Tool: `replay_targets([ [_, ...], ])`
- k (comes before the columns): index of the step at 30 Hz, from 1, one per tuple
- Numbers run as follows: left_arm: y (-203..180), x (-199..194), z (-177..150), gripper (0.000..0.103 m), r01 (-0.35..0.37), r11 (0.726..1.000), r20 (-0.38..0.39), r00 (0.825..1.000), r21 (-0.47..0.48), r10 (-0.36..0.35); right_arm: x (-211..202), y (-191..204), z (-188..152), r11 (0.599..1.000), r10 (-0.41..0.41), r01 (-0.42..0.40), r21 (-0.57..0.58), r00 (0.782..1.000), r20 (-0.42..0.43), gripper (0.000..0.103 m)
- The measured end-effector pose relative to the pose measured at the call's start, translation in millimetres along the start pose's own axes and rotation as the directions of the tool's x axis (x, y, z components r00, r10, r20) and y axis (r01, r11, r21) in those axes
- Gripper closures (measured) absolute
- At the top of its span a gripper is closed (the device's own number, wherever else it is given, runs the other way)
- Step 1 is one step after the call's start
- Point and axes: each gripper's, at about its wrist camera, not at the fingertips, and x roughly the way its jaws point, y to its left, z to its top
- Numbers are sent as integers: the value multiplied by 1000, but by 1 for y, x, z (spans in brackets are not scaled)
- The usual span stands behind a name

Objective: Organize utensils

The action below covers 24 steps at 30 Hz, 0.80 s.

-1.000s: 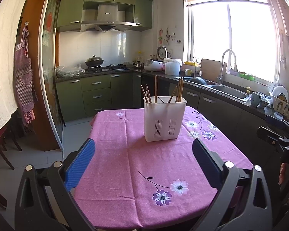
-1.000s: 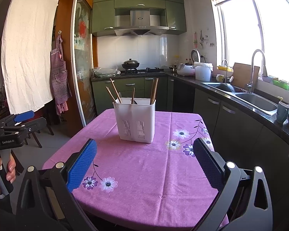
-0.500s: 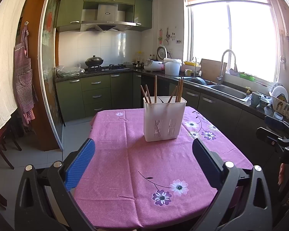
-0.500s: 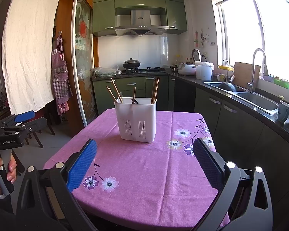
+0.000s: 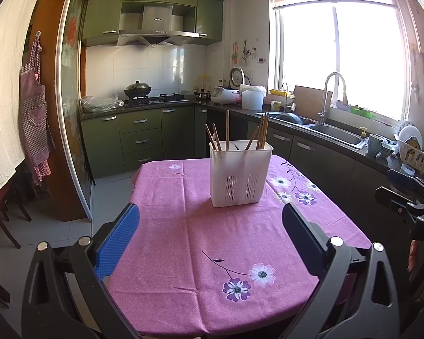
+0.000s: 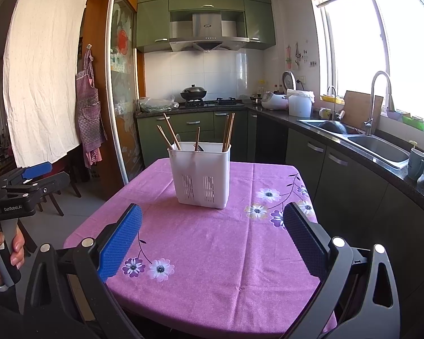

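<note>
- While I hold both tools low over the near edge of the table [image 5: 161,254], my left gripper [image 5: 210,240] has its fingers spread wide with nothing between them.
- Seen from the left wrist, the white holder [image 5: 241,173] stands upright on the pink flowered cloth, past the middle of the table and well apart from my fingers.
- Chopsticks [image 5: 227,130] stand in it, long axis nearly vertical, tips up: two lean left at the left side, one rises straight, and a bunch [image 5: 263,131] at the right tilts slightly right.
- From the right wrist, the same holder [image 6: 200,176] sits left of centre, its slotted face towards me, the sticks [image 6: 171,131] fanning up and left.
- My right gripper [image 6: 212,238] is likewise wide open and empty.
- Since a second ago, almost nothing differs: the holder and sticks lie as before, and the right view has only crept a little nearer.
</note>
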Motion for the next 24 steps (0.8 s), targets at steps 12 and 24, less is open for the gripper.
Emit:
replay_targets([
  [12, 0, 0, -1, 7, -4, 1000, 1, 1000, -6, 4, 2, 2, -2, 1000, 0, 0, 0, 1000, -4, 5],
  [24, -4, -1, -2, 7, -27, 1000, 9, 1000, 2, 27, 5, 2, -5, 1000, 0, 0, -1, 1000, -10, 5],
])
